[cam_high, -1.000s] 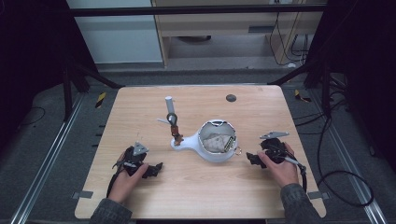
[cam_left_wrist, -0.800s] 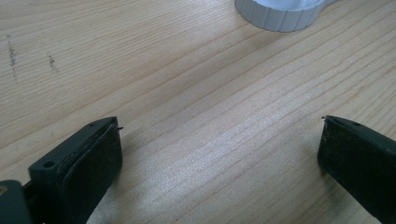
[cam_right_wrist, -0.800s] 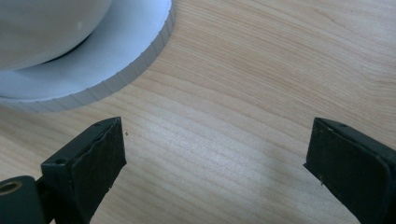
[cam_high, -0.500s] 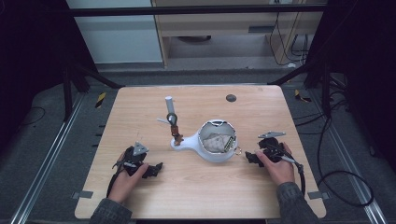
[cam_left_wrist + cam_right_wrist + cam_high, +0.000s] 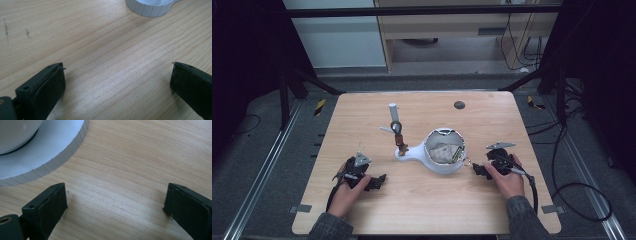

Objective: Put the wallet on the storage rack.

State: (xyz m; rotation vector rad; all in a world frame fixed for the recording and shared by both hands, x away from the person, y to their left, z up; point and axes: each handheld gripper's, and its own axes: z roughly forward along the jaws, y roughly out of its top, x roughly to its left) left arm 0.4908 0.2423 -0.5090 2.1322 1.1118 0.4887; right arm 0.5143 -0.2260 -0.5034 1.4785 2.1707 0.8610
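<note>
A white bowl-shaped holder (image 5: 443,156) with a ribbed base sits mid-table, with crumpled grey-brown contents inside and a short arm toward a small upright stand (image 5: 398,134) carrying a white tube. My left gripper (image 5: 379,180) rests on the wood at the front left, jaws wide apart with bare table between them (image 5: 117,75); the ribbed base (image 5: 150,7) lies far ahead of it. My right gripper (image 5: 477,170) lies just right of the holder, open, with nothing between its jaws (image 5: 115,200). The holder's ribbed rim (image 5: 62,152) is close at its upper left.
The wooden table (image 5: 422,210) has a dark round hole (image 5: 459,105) near its far right. Cables trail off the right side. Dark floor and metal frame rails surround the table, with a cabinet beyond the far edge.
The right hand has shifted slightly toward the holder. The left hand and the objects have not moved.
</note>
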